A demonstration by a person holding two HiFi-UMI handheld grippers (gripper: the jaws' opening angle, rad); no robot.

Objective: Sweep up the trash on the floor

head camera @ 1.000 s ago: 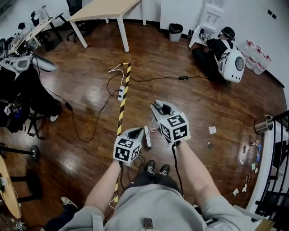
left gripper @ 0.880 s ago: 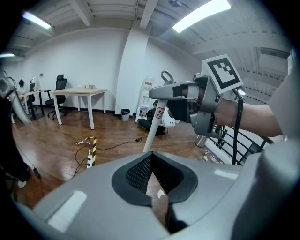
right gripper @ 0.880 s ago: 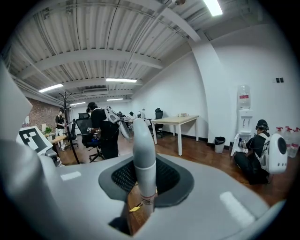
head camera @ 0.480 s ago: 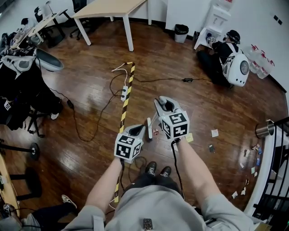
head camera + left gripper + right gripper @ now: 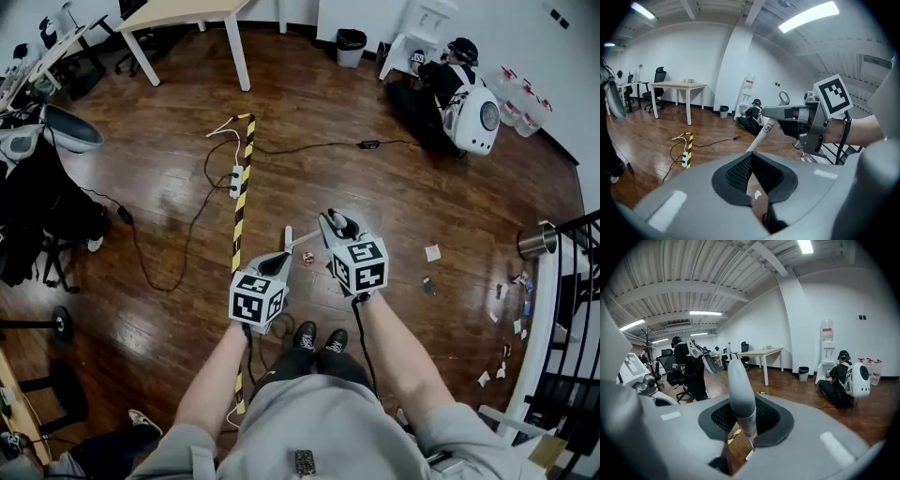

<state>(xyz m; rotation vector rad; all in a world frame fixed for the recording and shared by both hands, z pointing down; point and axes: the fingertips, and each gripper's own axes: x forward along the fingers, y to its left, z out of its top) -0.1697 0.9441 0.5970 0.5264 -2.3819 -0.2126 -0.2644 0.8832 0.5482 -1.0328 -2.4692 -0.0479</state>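
- As the person stands on the wooden floor [image 5: 169,216], the right gripper [image 5: 339,227] is clamped on the broom [image 5: 765,131], just below its rounded grey grip [image 5: 739,390].
- The broom's long axis is slanted. The grip pokes up past the jaws, and the white pole runs down and away to the person's left, towards the floor in front of their shoes [image 5: 321,339].
- The pole's lower end [image 5: 288,238] lies just right of the black-and-yellow strip [image 5: 240,202], in front of the left gripper [image 5: 274,265].
- The left gripper's jaws are drawn in until the tips meet, and I can see nothing pinched between them.
- One small bit of trash [image 5: 307,257] lies on the boards between the two grippers, near the broom's lower end.
- More scraps [image 5: 432,252] are scattered well off to the person's right, towards the railing [image 5: 572,281].
- A power strip [image 5: 235,181] lies beside the striped strip further out.
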